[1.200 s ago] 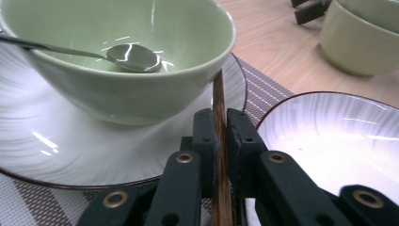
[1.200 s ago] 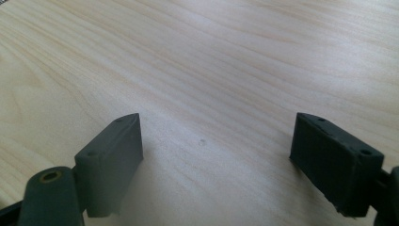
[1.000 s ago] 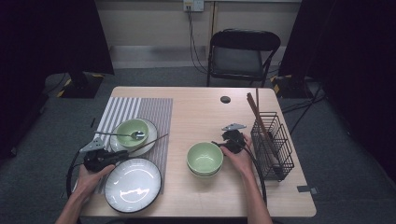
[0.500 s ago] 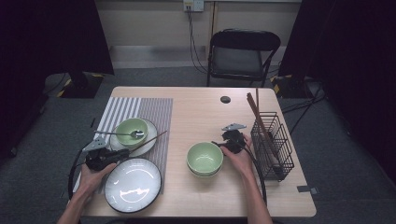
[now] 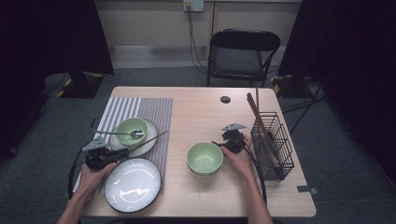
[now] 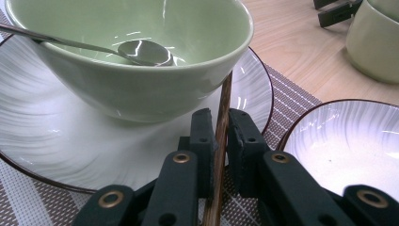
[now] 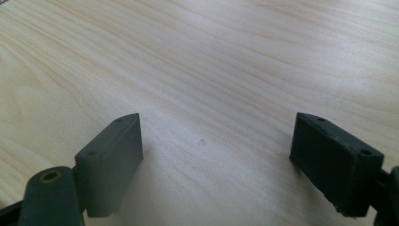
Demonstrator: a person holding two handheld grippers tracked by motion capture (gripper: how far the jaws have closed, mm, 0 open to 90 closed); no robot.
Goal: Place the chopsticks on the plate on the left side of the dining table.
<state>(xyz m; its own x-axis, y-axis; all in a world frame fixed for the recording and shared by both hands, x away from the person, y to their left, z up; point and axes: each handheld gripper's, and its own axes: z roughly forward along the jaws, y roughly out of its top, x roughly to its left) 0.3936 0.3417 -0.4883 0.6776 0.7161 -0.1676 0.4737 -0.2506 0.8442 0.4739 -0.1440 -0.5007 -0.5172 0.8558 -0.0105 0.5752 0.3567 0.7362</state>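
A dark wooden chopstick lies slanted over the rim of a white plate that carries a green bowl with a metal spoon in it. My left gripper is shut on the chopstick's near end. Its jaws have just been opening a little, with the stick still pinched between the pads. My right gripper stands open over bare wood, just right of a stack of green bowls, with nothing between its jaws.
A large white plate sits right in front of my left gripper on the striped placemat. A black wire rack holding chopsticks stands at the right. Beyond the table's far edge is a folding chair.
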